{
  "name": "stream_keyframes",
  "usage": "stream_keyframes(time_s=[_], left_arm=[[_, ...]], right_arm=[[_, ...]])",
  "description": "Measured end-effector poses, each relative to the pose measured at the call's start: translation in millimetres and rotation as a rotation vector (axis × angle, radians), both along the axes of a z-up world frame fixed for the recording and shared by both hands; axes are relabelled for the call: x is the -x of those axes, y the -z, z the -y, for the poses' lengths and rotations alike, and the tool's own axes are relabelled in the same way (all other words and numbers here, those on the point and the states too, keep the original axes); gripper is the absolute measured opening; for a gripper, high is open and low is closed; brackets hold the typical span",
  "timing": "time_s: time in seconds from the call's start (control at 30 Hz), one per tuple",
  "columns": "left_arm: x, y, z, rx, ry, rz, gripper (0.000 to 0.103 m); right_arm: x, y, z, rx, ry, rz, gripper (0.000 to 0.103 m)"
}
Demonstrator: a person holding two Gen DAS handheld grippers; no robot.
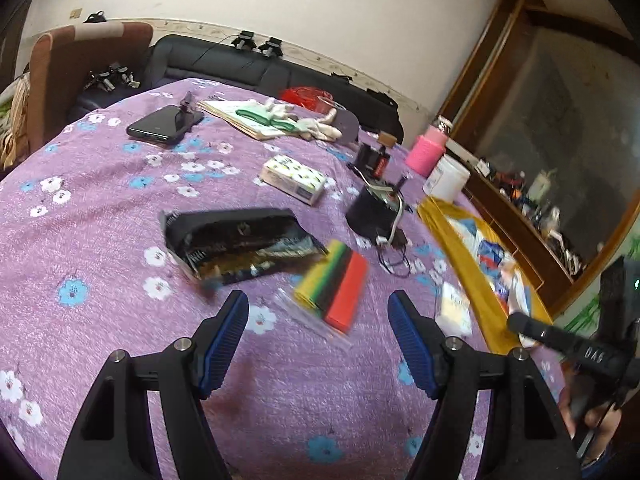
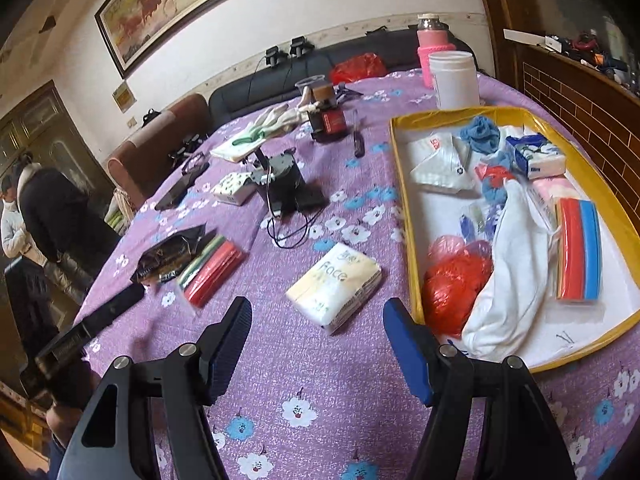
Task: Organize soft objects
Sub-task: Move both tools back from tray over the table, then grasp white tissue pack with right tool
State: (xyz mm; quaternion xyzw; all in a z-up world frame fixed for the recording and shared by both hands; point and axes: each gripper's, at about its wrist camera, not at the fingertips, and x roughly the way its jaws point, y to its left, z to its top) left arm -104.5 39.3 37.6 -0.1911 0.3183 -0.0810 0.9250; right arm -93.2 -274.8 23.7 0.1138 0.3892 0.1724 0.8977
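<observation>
Left gripper (image 1: 318, 332) and right gripper (image 2: 318, 334) both wide, empty. Striped multicolour sponge pack (image 1: 334, 286) just beyond left; pale face-tissue pack (image 2: 334, 288) beyond right, left of yellow-rimmed tray (image 2: 404, 200). Risk: slippery wrap squirting from pads; crinkled black foil bag (image 1: 236, 242) touching sponges, snagging.

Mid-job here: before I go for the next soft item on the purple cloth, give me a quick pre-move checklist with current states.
1. Left gripper jaws open and empty: ok.
2. Right gripper jaws open and empty: ok.
3. Tissue pack lying clear ahead of the right gripper: ok.
4. Sponge pack clear: not ok, the dark foil bag overlaps one end.
5. Room left in yellow-rimmed tray: ok.
6. Black cable clear of the tissue pack: ok.
</observation>
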Motion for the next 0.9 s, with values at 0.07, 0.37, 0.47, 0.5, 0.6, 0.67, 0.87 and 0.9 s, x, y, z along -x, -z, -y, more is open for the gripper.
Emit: stream_keyframes(time_s=[0.07,0.37,0.47,0.5,0.6,0.67,0.87,0.9], left_arm=[[1,-3,-8,-0.019,-0.027,0.021,0.071],[0,4,-25,0.088,-0.007,0.005,0.071],[3,3,-24,0.084,-0.002,0.019,0.071],[3,3,-24,0.083,-0.004,0.023,0.071],[2,3,-24,0.088,-0.002,0.016,0.071],[2,4,-24,0.089,-0.005,0.012,0.071],[1,4,-23,0.094,0.012,0.015,0.071],[1,5,-23,0.097,0.013,0.015,0.071]], right_arm=[[-2,2,0,0.000,0.010,-0.021,0.073],[-9,7,-2,0.029,0.045,-0.054,0.072],[-9,2,-20,0.099,0.036,-0.019,0.073],[-8,-2,-31,0.140,0.025,0.010,0.073],[-18,1,-44,0.160,0.011,-0.020,0.072],[-32,9,-49,0.182,0.035,-0.079,0.072],[-58,28,-64,0.273,0.094,-0.158,0.072],[-63,30,-68,0.303,0.101,-0.154,0.073]])
